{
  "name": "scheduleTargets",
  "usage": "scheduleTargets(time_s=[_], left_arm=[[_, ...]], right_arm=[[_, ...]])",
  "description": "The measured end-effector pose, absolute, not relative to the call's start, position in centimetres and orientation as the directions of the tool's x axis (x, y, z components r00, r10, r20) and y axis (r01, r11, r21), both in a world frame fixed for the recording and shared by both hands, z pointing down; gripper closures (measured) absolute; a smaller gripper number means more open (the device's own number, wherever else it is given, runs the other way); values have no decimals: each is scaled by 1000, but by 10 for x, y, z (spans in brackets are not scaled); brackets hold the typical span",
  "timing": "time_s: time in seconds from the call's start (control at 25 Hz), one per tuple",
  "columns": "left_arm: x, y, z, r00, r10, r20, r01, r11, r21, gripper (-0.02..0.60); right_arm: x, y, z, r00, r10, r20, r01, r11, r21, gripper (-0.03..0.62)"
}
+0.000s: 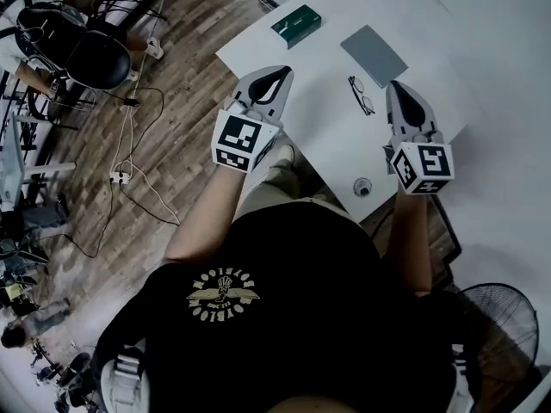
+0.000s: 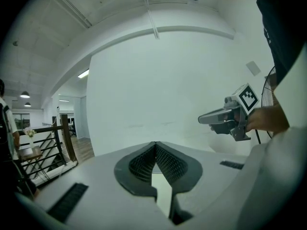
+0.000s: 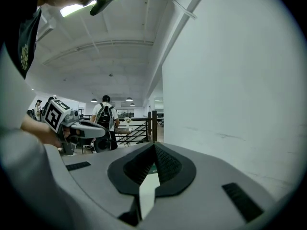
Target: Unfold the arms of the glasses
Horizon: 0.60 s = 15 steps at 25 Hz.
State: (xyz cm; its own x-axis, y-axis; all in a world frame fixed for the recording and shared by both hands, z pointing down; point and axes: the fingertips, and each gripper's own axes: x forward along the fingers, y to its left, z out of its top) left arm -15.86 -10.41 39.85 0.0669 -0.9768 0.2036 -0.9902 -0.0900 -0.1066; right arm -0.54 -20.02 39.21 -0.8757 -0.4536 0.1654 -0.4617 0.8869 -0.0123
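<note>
On white table (image 1: 320, 119), folded glasses (image 1: 362, 95) lie flat between your two grippers, apart from both. Your left gripper (image 1: 274, 80) hovers over table's near-left edge, jaws tip to tip, nothing between them. Your right gripper (image 1: 406, 101) hangs just right of glasses, jaws likewise together, empty. Beyond glasses: flat grey rectangle (image 1: 373, 55), with green box (image 1: 296, 26) further left. Small round object (image 1: 362, 187) sits by near table edge, close beside your right gripper's marker cube.

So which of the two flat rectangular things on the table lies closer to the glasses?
The plain grey rectangle, just beyond the glasses; the dark green box sits farther left.
</note>
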Motion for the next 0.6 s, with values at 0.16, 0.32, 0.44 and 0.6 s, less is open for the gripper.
scheduleTargets(time_s=[0.16,0.32,0.44,0.6], left_arm=[[-168,-110,402,76,-974,213,-989,-100,-105,575],[-178,-118,404,88,-971,223,-988,-113,-104,575],[-182,-125,411,103,-966,238,-986,-130,-101,575],[-189,-135,420,125,-960,251,-984,-152,-93,575]], right_arm=[[-15,-205,399,-871,-454,186,-466,885,-20,595],[-21,-215,403,-860,-470,197,-484,875,-24,595],[-24,-222,411,-849,-486,208,-502,865,-29,595],[-30,-232,421,-836,-501,224,-520,853,-31,595]])
